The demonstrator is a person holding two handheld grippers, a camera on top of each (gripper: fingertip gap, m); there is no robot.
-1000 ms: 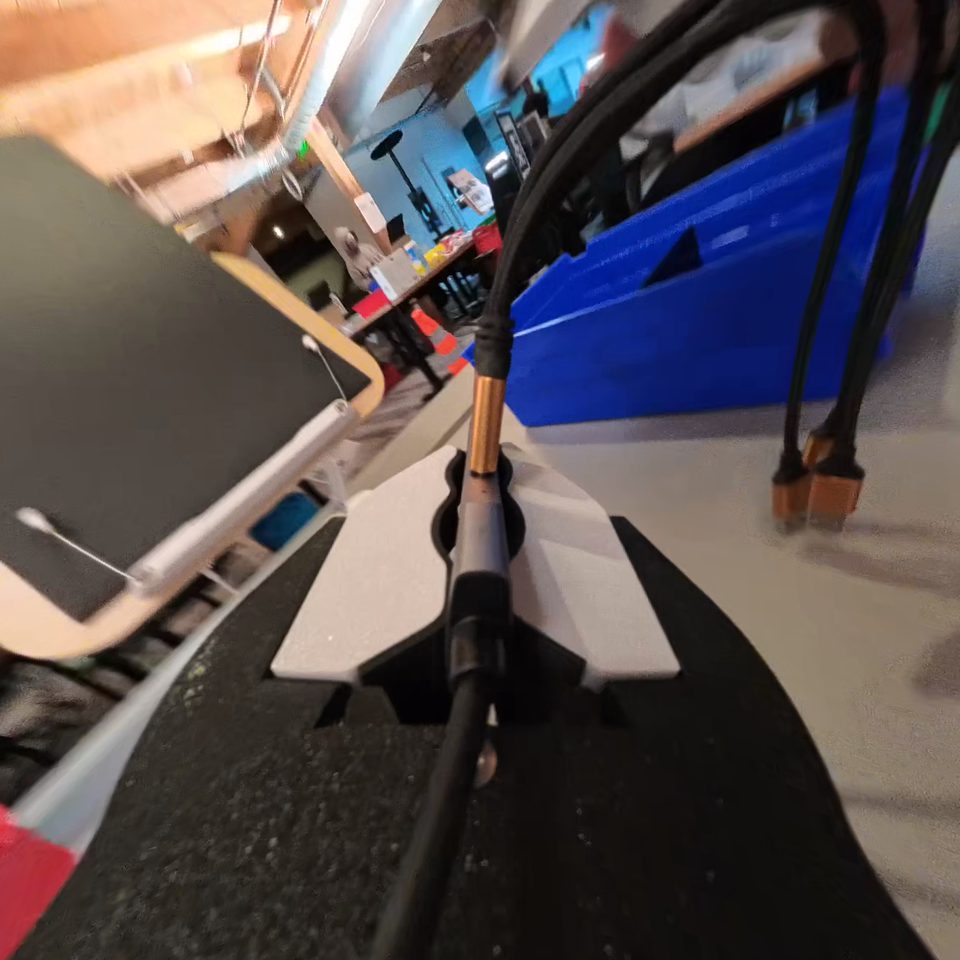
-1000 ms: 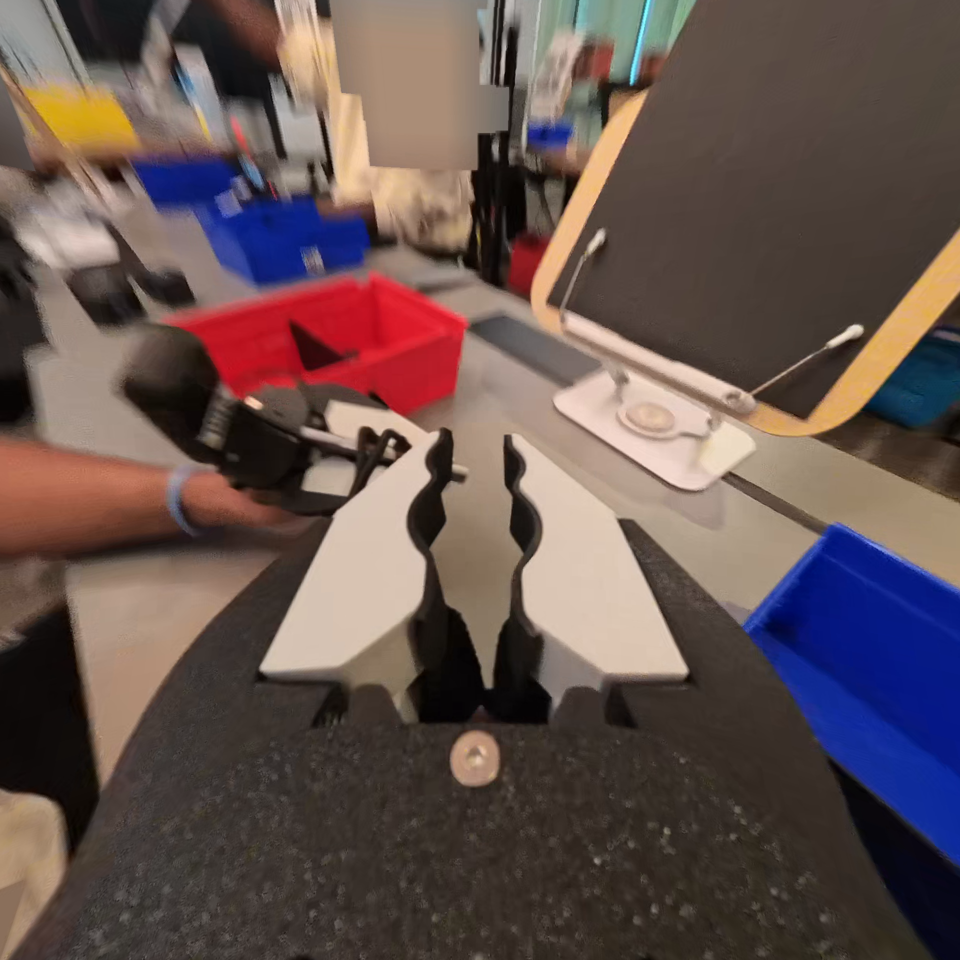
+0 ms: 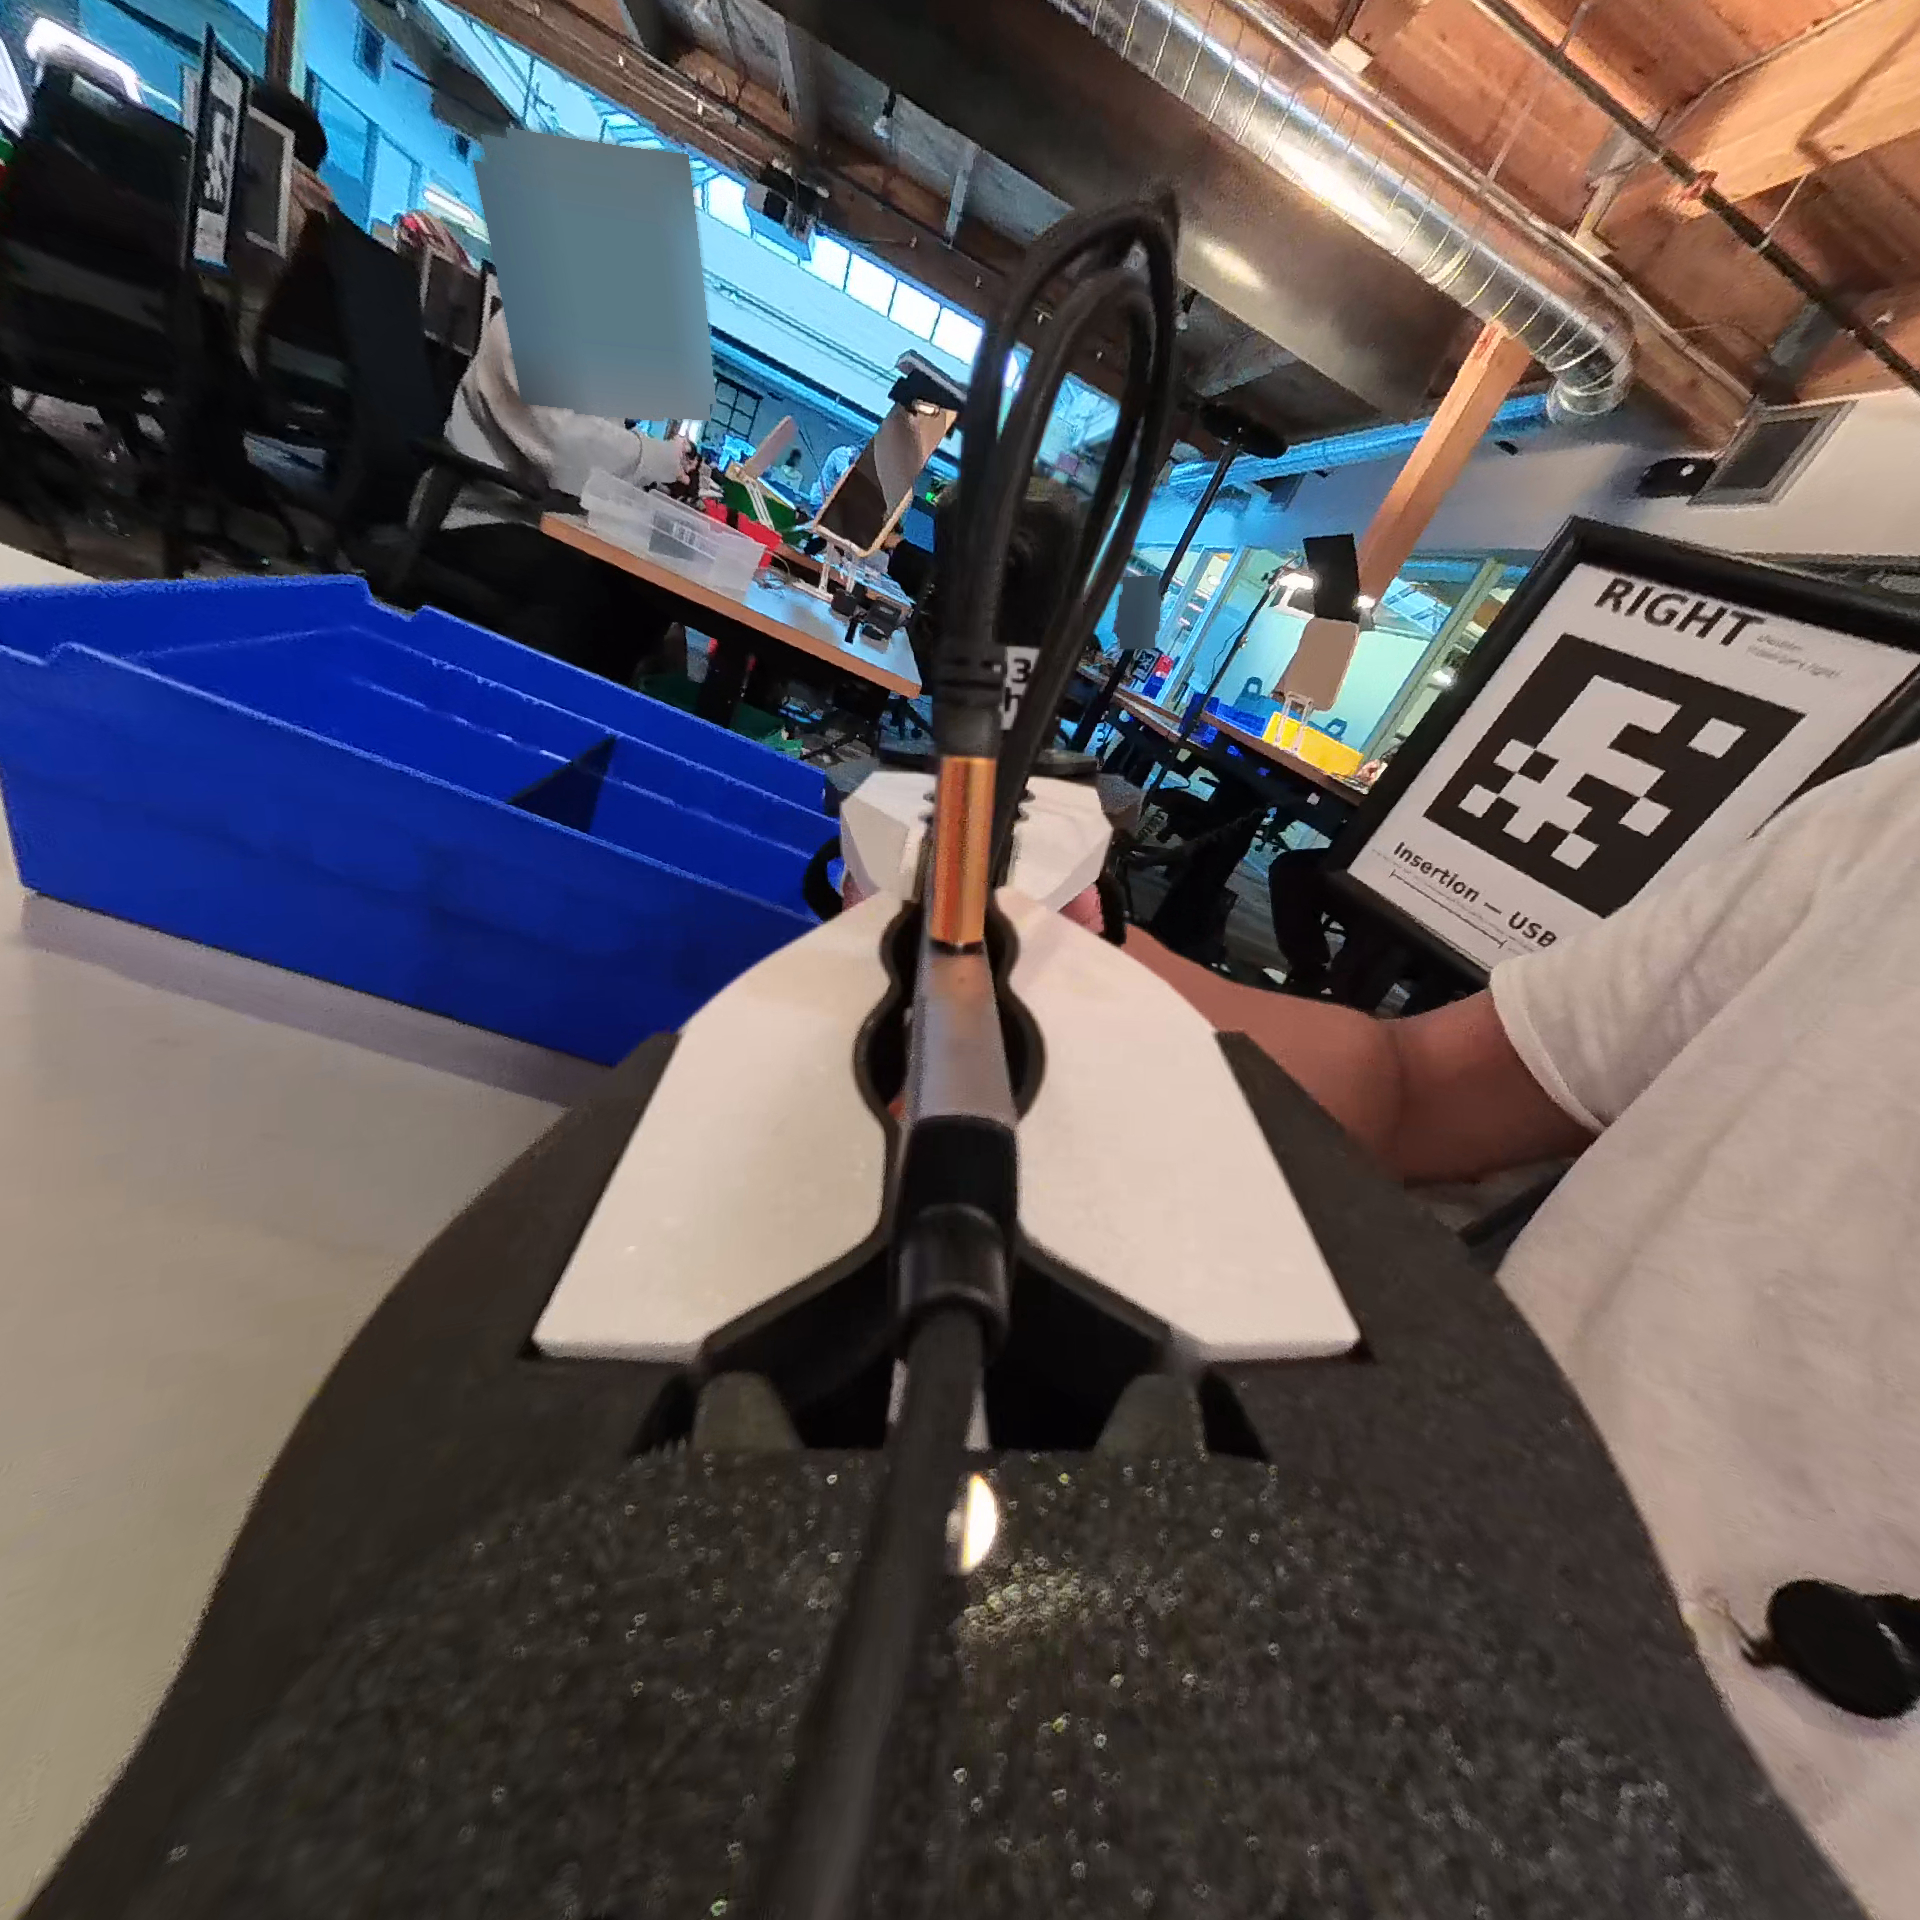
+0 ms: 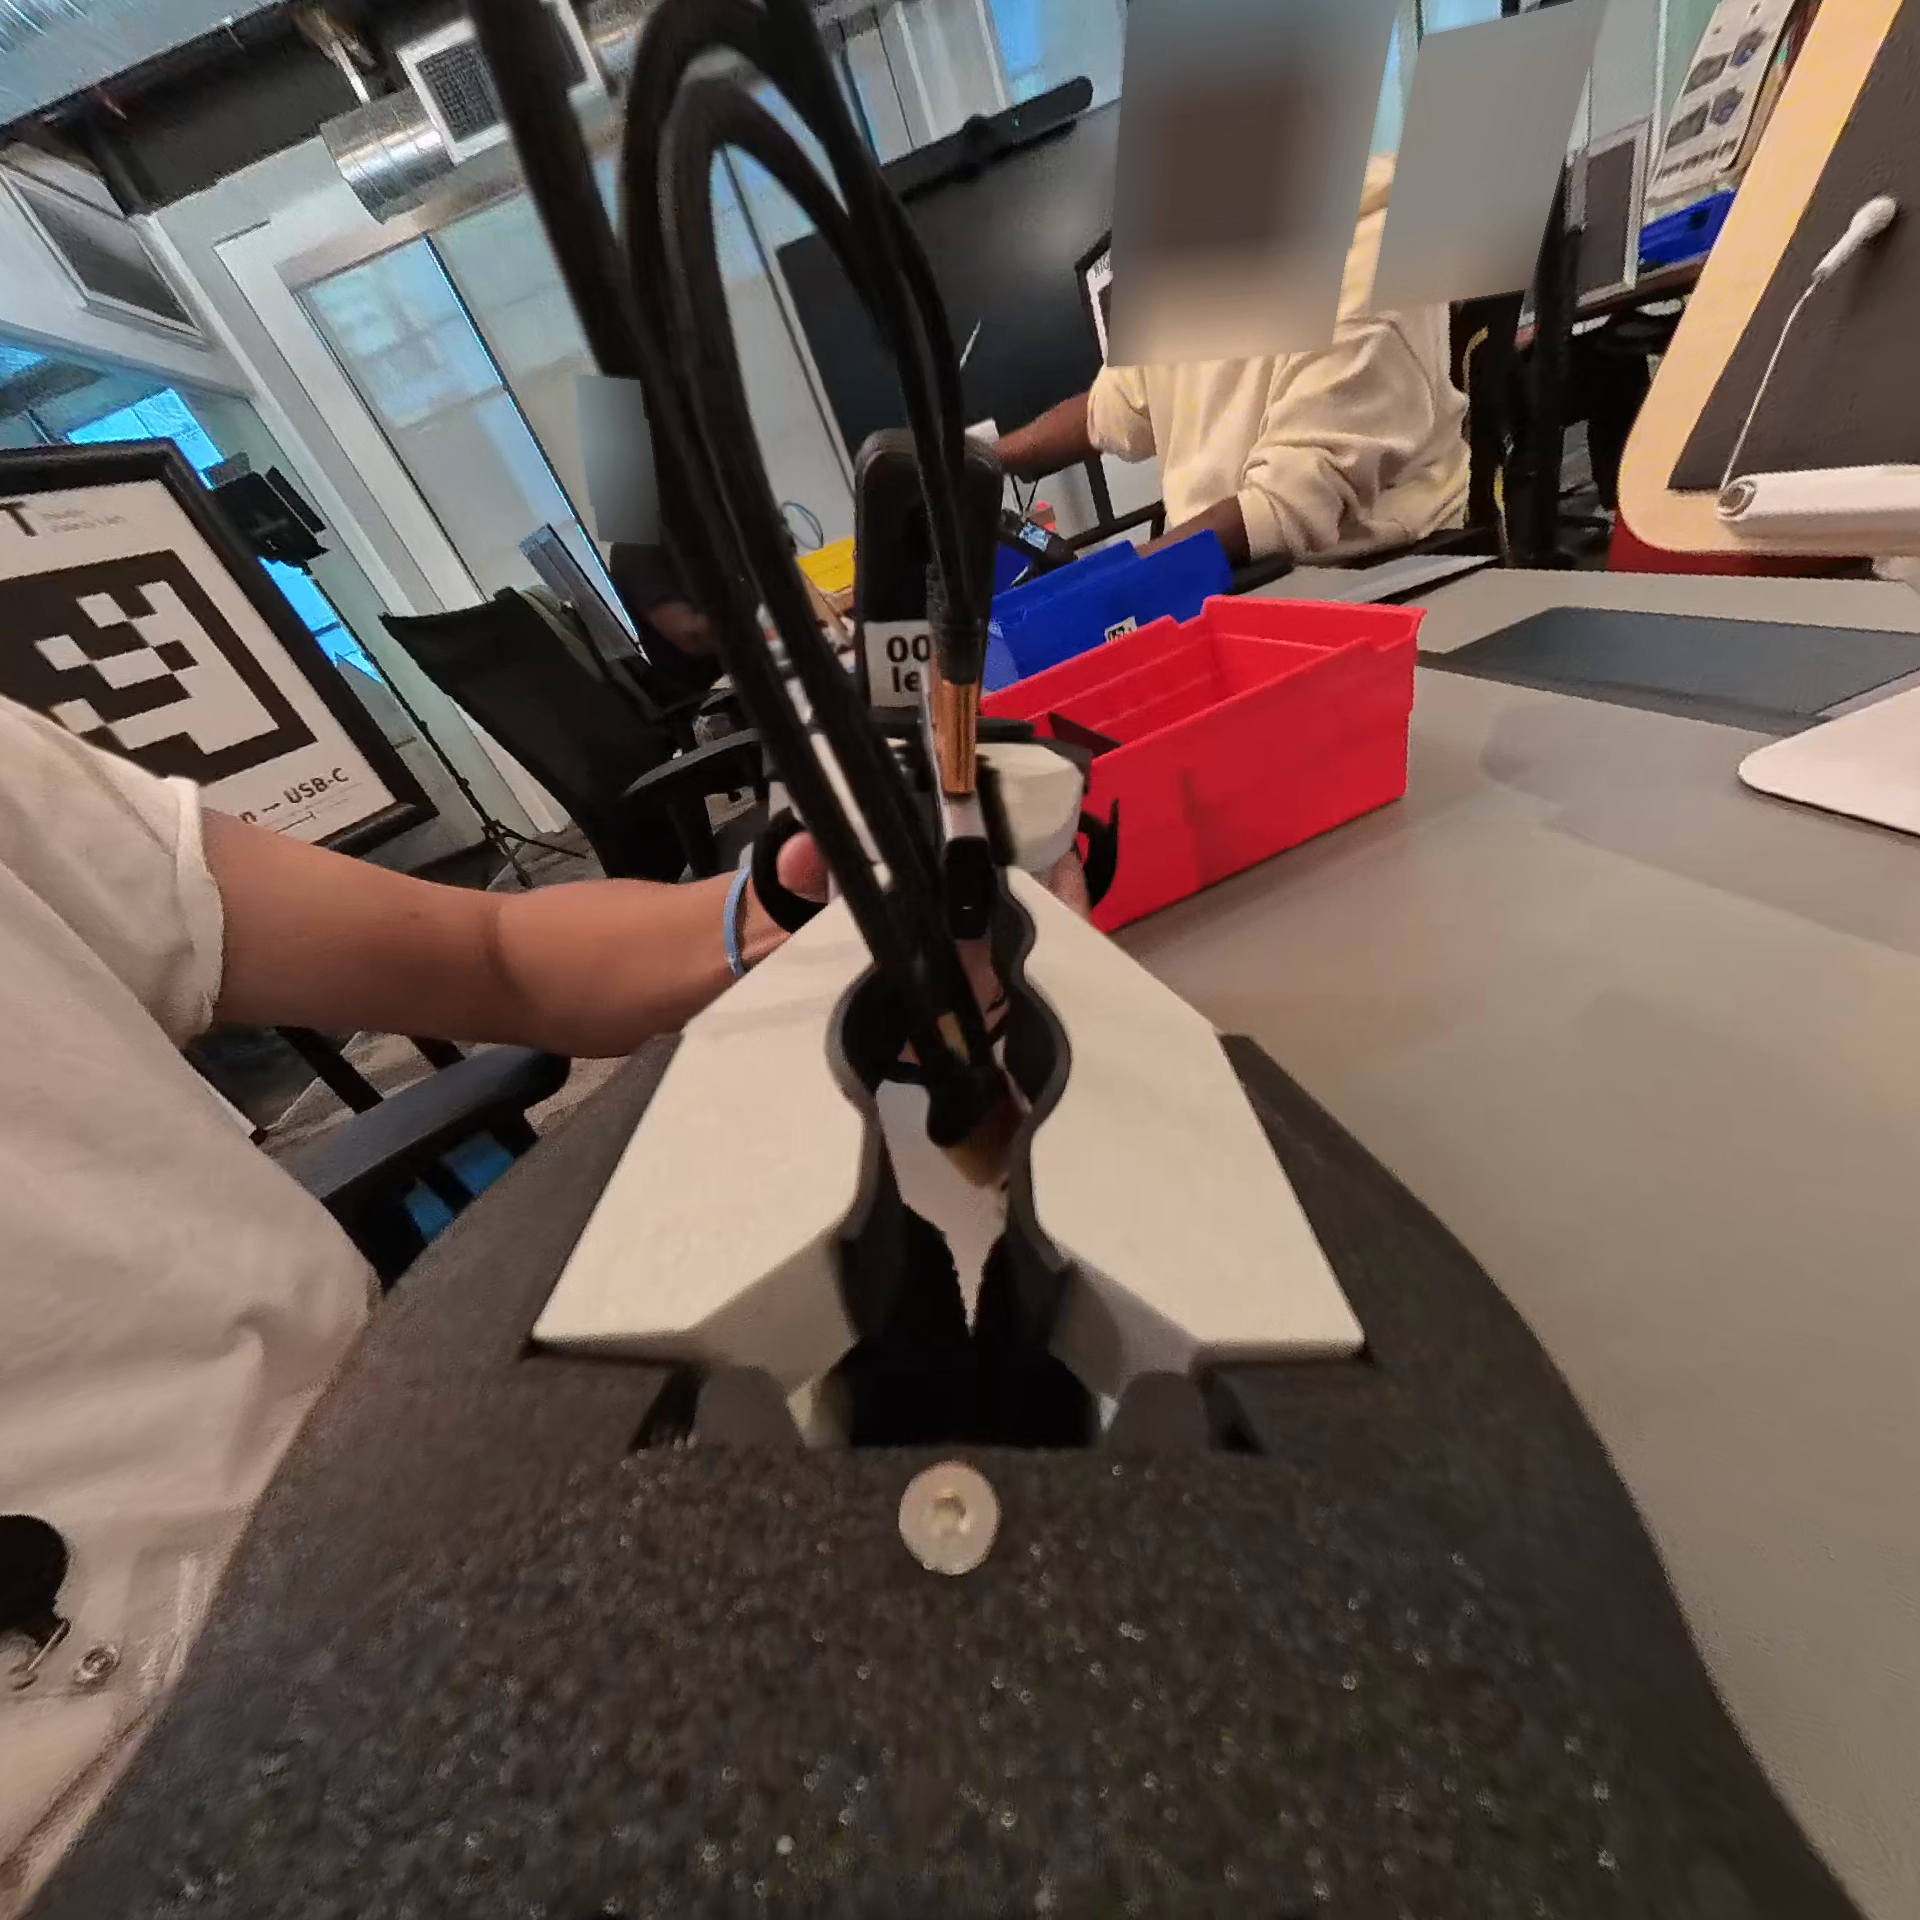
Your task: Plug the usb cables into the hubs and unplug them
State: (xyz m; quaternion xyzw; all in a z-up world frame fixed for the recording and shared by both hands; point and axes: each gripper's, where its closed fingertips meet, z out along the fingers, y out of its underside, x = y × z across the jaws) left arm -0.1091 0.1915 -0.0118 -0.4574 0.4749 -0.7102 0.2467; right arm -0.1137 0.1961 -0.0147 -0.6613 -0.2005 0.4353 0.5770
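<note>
My left gripper (image 3: pixel 951 930) is shut on a grey adapter (image 3: pixel 956 1049) with a copper plug (image 3: pixel 958 852) standing out past the fingertips. A black cable (image 3: pixel 1049 416) loops up from the plug and hangs down behind. My right gripper (image 4: pixel 925 904) faces the left one and is open. The black cable strands (image 4: pixel 790 520) hang between its fingers, with blurred copper plug ends (image 4: pixel 982 1148) in the gap. The left gripper's white fingers (image 4: pixel 1029 800) and its copper plug (image 4: pixel 956 738) show just beyond. In the left wrist view the right gripper's fingers (image 3: pixel 1060 842) show behind the plug.
A blue bin (image 3: pixel 312 790) stands on the grey table (image 3: pixel 208 1247) to the left. A red bin (image 4: pixel 1247 748) stands behind the grippers, and a tablet on a white stand (image 4: pixel 1818 312) at the right. A framed marker sign (image 3: pixel 1610 769) stands by the operator's arm (image 4: pixel 468 956). People sit at far desks. Both grippers' tips are close together, under 4 cm apart.
The left gripper has swung round and tilted up, still holding the adapter. The right gripper has turned to face it, and the hanging cable ends are now between its fingers.
</note>
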